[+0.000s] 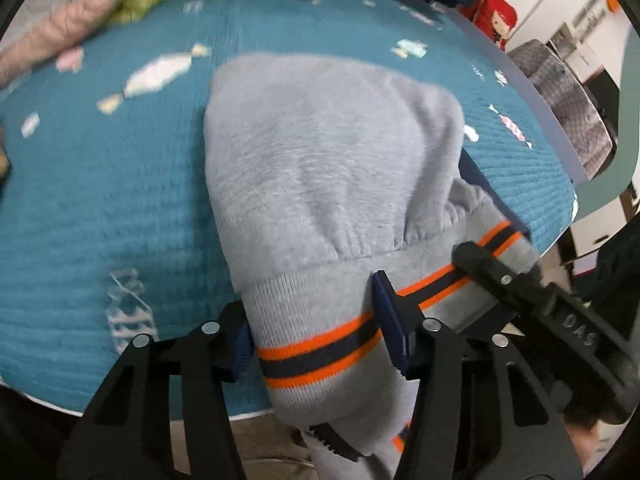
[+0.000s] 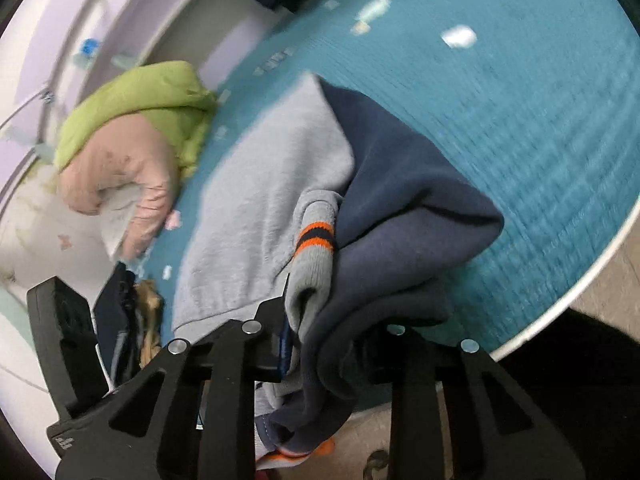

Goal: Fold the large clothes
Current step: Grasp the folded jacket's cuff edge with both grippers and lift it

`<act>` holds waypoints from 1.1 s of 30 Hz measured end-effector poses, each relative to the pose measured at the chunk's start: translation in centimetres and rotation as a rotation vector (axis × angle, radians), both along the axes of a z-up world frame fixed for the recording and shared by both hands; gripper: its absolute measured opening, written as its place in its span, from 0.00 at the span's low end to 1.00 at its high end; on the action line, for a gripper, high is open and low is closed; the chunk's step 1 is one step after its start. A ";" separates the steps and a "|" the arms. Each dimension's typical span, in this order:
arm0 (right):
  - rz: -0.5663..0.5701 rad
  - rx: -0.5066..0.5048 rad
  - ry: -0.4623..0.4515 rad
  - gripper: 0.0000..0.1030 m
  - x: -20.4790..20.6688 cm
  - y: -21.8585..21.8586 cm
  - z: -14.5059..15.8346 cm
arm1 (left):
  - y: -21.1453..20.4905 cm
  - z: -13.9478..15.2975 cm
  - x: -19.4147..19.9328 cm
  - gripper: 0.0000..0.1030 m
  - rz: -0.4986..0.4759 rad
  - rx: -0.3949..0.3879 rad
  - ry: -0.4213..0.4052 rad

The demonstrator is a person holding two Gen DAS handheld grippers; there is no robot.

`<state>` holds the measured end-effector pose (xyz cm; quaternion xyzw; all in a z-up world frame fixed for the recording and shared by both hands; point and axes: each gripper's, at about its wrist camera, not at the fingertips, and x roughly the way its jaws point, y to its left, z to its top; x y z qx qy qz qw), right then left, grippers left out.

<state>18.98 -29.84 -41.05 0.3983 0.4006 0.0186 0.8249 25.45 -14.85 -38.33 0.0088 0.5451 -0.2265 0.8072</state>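
Note:
A grey and navy sweatshirt with orange and navy striped ribbing lies on a teal bed cover. My left gripper is shut on the grey ribbed hem, which hangs over the bed's near edge. The other gripper's black body shows at the right, also at the hem. In the right wrist view my right gripper is shut on a bunch of the sweatshirt, navy fabric and a grey striped cuff, at the bed's edge.
A pink garment and a green one lie piled at the far side of the bed; both also show in the left wrist view's top left. Dark clothes sit nearby. The floor lies beyond the bed edge.

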 end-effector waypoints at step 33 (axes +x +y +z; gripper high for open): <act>0.503 -0.103 -0.430 0.21 10.5 25.8 17.5 | 27.8 20.4 1.3 0.44 0.320 -0.023 -0.480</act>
